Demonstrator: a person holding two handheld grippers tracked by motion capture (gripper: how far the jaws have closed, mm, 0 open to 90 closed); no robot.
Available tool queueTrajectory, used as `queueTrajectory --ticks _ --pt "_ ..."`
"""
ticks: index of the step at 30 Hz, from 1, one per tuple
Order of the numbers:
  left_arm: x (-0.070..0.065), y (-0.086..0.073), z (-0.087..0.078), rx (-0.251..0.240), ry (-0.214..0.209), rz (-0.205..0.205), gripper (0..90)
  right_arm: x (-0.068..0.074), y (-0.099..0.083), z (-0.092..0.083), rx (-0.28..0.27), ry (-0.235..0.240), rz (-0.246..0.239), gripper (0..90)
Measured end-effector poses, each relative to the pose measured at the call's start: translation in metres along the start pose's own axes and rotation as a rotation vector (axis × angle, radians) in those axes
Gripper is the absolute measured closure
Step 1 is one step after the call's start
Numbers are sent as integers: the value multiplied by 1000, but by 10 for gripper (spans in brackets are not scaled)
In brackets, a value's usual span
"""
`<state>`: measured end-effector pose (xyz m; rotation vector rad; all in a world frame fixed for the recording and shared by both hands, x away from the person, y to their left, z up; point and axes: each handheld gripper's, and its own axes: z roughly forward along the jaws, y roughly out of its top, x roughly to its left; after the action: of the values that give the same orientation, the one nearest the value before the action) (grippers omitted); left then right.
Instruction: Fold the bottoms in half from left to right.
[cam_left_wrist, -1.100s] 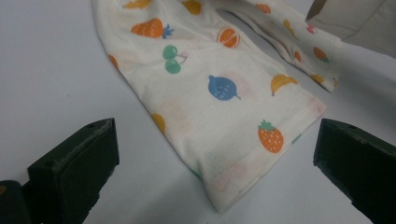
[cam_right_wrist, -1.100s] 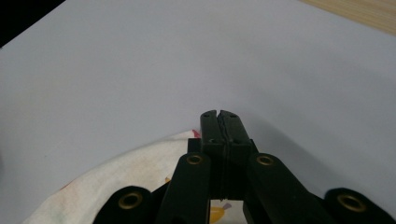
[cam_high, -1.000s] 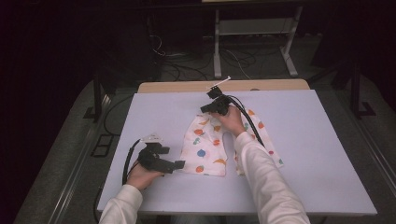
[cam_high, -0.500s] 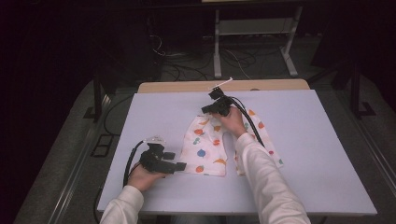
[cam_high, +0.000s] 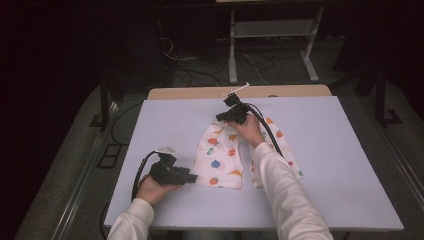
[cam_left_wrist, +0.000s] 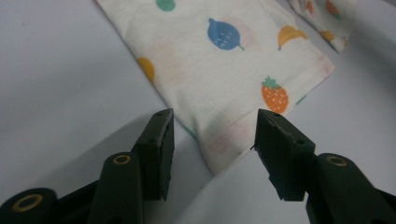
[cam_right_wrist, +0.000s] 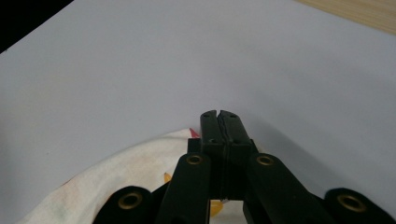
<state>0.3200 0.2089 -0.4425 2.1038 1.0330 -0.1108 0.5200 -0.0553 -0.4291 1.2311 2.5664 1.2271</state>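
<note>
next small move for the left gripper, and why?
Probably close the left gripper onto the cloth corner. Its fingers have just been closing; the corner lies between them, not yet pinched. The right gripper looks shut at the cloth's far edge, so gripping here would let both lift.

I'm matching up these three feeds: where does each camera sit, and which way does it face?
High view: above the table's near side, facing forward and down; forearms, both tools.
Left gripper view: on the left tool, jaws astride the cloth's corner.
Right gripper view: on the right tool, shut at the cloth's far end.
All share the cloth.
</note>
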Motion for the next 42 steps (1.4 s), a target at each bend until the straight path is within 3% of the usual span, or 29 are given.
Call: queueTrajectory --ticks 5,12,18,29,42 --pt "3 -3 -1 -15 -6 -30 613 0 0 -1 -11 3 -5 888" --pt "5 -2 3 -2 -14 -38 773 0 0 -2 -13 4 -4 888" --pt "5 -1 5 0 -9 -3 881 0 0 -2 -13 5 -4 888" --pt "1 4 2 6 -16 32 894 -2 0 -6 -27 7 1 888" --pt "-11 21 -11 -35 -63 71 895 -3 4 -16 -45 0 0 888"
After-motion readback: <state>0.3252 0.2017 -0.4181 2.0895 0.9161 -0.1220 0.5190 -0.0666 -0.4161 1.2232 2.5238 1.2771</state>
